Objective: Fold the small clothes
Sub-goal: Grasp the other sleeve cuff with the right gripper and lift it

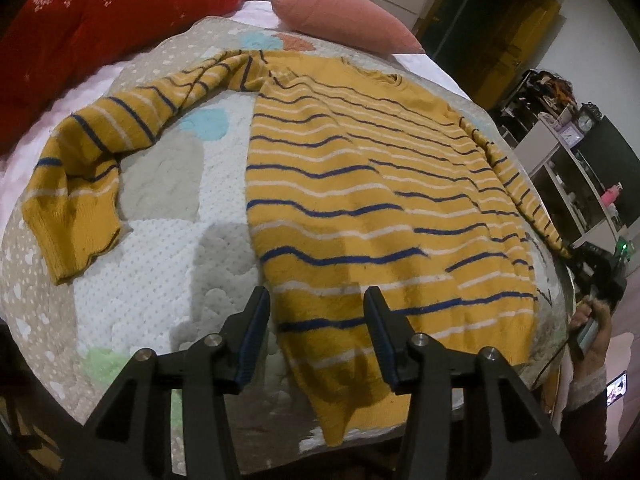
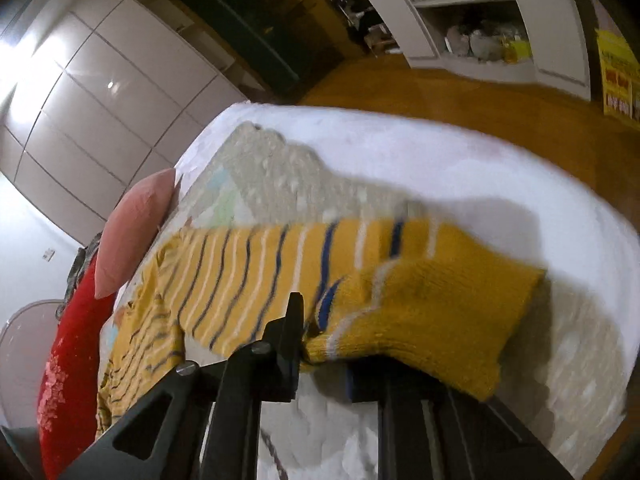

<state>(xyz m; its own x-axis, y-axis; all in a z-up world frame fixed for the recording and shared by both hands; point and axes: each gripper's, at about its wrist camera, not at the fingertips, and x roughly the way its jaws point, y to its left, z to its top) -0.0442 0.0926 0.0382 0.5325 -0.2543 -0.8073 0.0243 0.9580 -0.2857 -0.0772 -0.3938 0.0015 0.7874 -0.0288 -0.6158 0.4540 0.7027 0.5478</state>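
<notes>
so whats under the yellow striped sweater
The sweater lies on a patterned quilt, over a white sheet. The quilt beneath its body is covered, unseen.

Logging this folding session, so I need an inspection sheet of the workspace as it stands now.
Surface: bed with patterned quilt, white sheet beneath.
Job's things: yellow striped sweater spread flat; one sleeve lies out to the side, the other sleeve's cuff lifted.
Clutter: pink pillow, red blanket.
Grippers: left tool open above the hem; right tool shut on the cuff.
Cables: thin dark cable by the person's hand.
Surroundings: shelving, wardrobe doors, wooden floor.
</notes>
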